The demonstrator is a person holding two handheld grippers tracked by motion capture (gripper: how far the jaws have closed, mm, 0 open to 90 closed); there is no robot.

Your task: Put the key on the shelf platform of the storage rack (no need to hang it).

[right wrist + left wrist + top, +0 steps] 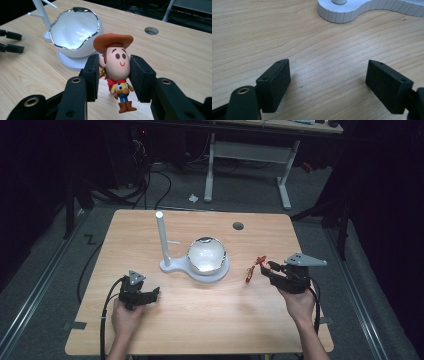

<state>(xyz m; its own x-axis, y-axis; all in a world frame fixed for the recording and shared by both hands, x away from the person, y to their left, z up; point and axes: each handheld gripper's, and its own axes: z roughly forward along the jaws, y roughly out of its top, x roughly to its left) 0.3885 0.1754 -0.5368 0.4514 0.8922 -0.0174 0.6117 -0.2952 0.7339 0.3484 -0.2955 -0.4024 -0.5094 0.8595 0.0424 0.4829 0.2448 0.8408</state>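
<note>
1. One toy is in play: a little cowboy doll (117, 72) with a brown hat; the right gripper (113, 77) has its two black jaws pressed on the sides of the doll's head, so the doll hangs up off the table (210, 320) with its boots in the air; from the high view the doll (252, 268) is just in front of the right gripper (272, 269), to the right of the white bowl.

2. The picking up looks done; the toy is held tight and is not lying on the wood.

3. The left gripper (327, 80) has its jaws wide apart with nothing between them; bare wood shows in the gap; in the high view it (150, 295) rests low near the front left of the table, well apart from the doll.

4. The white bowl (206, 254) with a wavy silver rim sits on a white stand (167, 266) with a tall post (161, 237) in the middle of the table; from the right gripper view the bowl (75, 35) looks empty inside.

5. What is left, I think: the doll may need to go into the bowl or hang on the post; I cannot tell which; it is near the bowl but not over it yet.

6. The left gripper has no job yet that I can see; it could hold the stand steady.
</note>
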